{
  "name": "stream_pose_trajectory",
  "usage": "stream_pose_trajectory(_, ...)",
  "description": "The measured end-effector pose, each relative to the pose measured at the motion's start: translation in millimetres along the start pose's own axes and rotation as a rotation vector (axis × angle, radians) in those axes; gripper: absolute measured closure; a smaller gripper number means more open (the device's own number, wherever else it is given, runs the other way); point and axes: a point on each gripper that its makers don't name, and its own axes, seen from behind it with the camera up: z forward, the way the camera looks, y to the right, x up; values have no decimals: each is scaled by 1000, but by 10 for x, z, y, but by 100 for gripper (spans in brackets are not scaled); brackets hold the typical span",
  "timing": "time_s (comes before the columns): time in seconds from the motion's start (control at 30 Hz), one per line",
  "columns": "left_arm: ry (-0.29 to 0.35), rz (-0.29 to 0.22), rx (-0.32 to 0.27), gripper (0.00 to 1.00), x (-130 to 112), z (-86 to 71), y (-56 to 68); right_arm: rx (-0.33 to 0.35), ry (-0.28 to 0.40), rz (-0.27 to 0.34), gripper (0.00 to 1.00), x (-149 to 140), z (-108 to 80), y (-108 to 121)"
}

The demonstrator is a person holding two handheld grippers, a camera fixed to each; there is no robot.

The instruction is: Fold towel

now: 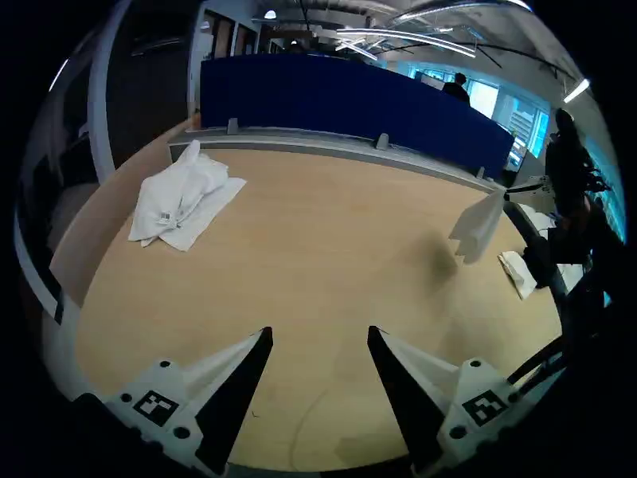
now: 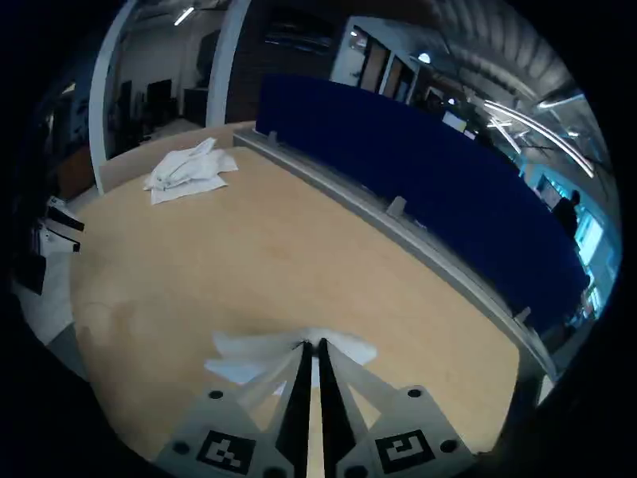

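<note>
In the left gripper view, the left gripper [image 1: 318, 334] sits at the bottom centre of the frame. Its two dark-edged fingers are spread wide apart and grasp nothing, with bare wooden table [image 1: 318, 239] showing between them. At the upper left of this view a crumpled pile of white towels [image 1: 179, 199] lies on the table, close to its far edge. At the right middle a white towel [image 1: 476, 227] hangs raised above the tabletop, held by its upper corner, and a dark shadow [image 1: 442, 263] falls on the wood just to its lower left. What grips that corner is too small to make out here. Lower right of the hanging towel, a smaller white cloth [image 1: 517, 275] lies near the table's right edge. A blue partition [image 1: 358, 99] runs along the far side of the table, and a person [image 1: 569, 159] stands in silhouette at the far right.

In the right gripper view, the right gripper [image 2: 313, 344] is at the bottom centre with its fingers clenched nearly together on the towel. The white fabric fans out to both sides of the fingertips, above the tabletop. The pile of towels appears at the upper left of this view, well apart from the gripper, and the blue partition crosses the frame from the upper centre to the right.
</note>
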Motion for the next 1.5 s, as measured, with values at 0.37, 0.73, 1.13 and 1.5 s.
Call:
stream_pose_trajectory(0.37,-16,15,10,12,35,37,60,-61,-42,31,94,-367,-171,655)
stream_pose_trajectory(0.73,-30,28,14,12,75,89,156,-112,-85,59,94,-773,-306,1155)
stream_pose_trajectory(1.13,-43,55,13,12,95,147,304,-157,-126,96,94,-1167,-421,1585)
stream_pose_trajectory(1.5,-47,75,2,12,147,205,453,-187,-143,118,94,-1373,-526,1847)
